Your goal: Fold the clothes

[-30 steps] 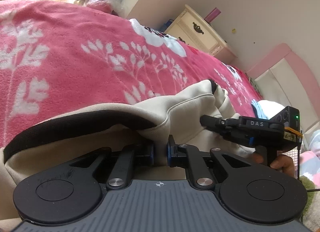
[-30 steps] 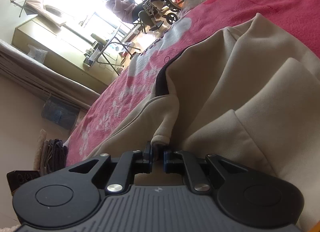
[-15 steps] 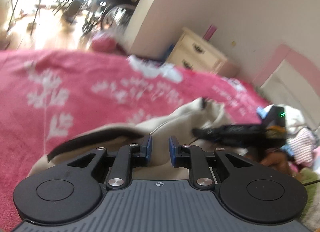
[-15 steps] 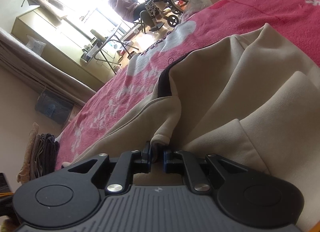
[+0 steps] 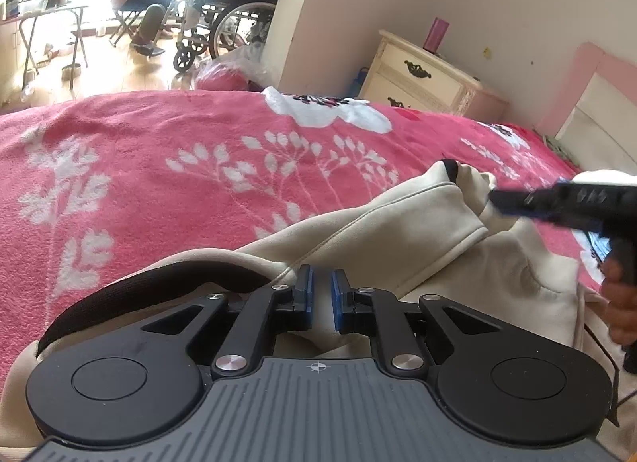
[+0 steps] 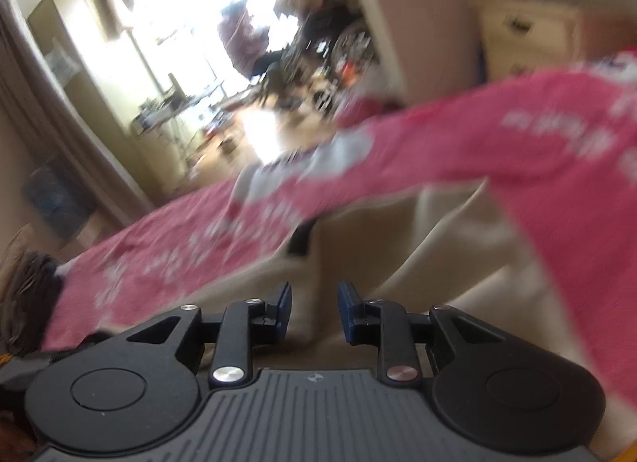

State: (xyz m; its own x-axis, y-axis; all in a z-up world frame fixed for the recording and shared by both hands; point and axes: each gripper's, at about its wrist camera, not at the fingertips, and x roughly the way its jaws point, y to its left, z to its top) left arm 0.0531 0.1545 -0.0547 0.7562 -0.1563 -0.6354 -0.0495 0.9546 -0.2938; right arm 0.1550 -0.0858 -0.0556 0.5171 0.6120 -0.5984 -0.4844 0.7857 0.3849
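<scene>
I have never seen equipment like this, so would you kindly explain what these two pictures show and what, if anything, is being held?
There is no robot here: a person holds a two-finger gripper in each hand, each carrying a fisheye camera looking along its fingers. One picture comes from the left gripper, the other, blurred, from the right gripper. A cream sweatshirt with black trim lies rumpled on a pink floral blanket covering a bed. Both grippers stand open above the cloth, holding nothing. The left view also catches the right gripper and the person's hand.

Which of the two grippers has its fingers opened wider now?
The right gripper: the gap between its blue pads is clearly wider, with beige garment showing through. The left gripper keeps only a narrow gap.
</scene>
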